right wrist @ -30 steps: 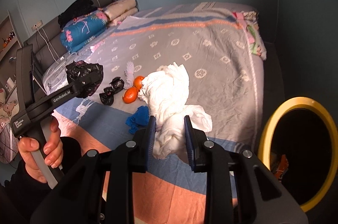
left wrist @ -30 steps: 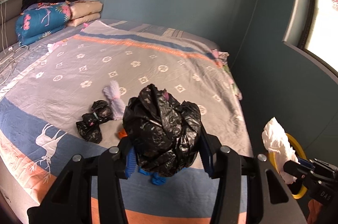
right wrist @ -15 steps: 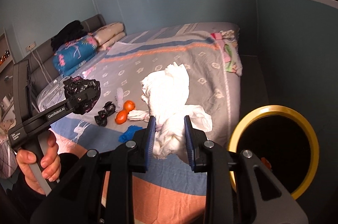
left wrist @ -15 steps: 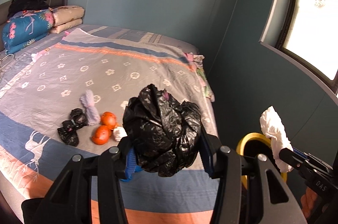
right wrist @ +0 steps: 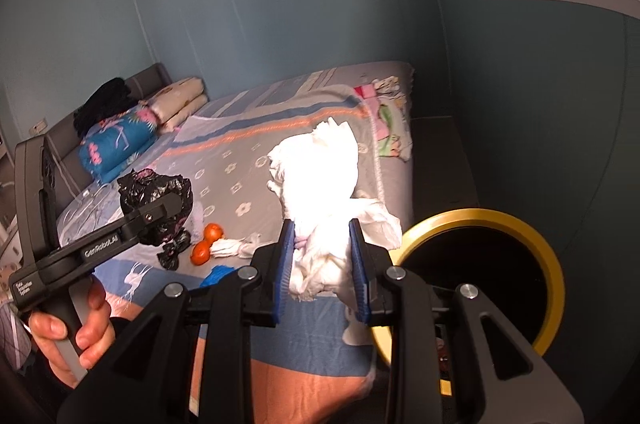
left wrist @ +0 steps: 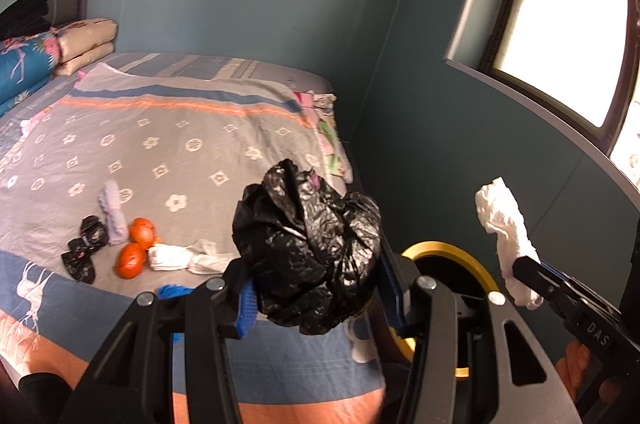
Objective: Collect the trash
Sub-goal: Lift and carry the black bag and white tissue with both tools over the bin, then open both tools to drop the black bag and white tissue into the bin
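Carrying two pieces of trash at once, clear of the bed [left wrist: 208,143]. The left gripper [left wrist: 316,298] is clamped on a crumpled black plastic bag [left wrist: 308,252], its blue pads pressed into both sides of the bundle. The right gripper [right wrist: 323,270] is clamped on a wad of white tissue [right wrist: 320,183], pinched low so most of the wad stands loose above the jaws.

A yellow-rimmed bin [right wrist: 554,260] sits on the floor just off the bed's near right corner, its dark mouth tilted toward the right wrist camera. Neither load is over the opening yet.

Left on the bed near the front edge: two oranges [left wrist: 136,248], small black bag scraps [left wrist: 82,252], a white twisted wrapper [left wrist: 180,258], a pale roll [left wrist: 112,212], something blue [left wrist: 174,291] at the edge.

Judgement on doing the step well:
- Bring each gripper fully over the bin mouth before releasing; the tissue is light and may drift or cling to a pad.
- Release one load at a time, so the grippers do not crowd each other at the rim.
- Open wide for the bag; crumpled plastic springs outward and can snag on a pad.
- The oranges may not be trash; cannot tell.
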### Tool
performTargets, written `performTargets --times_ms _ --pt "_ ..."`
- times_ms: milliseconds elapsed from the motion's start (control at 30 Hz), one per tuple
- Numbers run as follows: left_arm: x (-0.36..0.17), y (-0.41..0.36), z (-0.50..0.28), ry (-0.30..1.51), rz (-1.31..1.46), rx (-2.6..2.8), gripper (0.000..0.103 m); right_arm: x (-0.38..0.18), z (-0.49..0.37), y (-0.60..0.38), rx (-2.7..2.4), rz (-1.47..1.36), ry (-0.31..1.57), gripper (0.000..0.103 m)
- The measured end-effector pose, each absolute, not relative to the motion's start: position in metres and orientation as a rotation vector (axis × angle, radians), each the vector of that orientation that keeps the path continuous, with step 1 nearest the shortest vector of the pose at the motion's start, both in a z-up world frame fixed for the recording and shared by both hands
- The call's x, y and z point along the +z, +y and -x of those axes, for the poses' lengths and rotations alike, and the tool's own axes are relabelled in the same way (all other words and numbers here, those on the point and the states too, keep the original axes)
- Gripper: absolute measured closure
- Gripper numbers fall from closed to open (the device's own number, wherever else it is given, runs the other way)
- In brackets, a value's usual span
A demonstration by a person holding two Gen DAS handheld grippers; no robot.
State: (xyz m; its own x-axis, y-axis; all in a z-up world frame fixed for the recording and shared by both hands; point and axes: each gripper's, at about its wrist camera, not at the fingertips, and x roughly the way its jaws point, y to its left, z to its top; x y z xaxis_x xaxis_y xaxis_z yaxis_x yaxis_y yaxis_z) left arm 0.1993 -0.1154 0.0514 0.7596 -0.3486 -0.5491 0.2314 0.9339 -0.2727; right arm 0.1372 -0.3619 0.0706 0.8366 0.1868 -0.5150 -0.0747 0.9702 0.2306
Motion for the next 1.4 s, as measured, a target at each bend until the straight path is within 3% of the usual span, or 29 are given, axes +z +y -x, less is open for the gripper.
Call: performTargets --times_ms 667,1400 --pt "0.046 -0.214 -0.216 0.671 0.128 -0.466 0.056 0.063 -0.131 -0.45 0.0 -0.309 0.536 0.077" --pt "-0.025 -0.301 -0.25 0.812 0.067 -0.602 0.056 0.0 -0.173 -0.517 -0.085 -0.422 0.653 0.076"
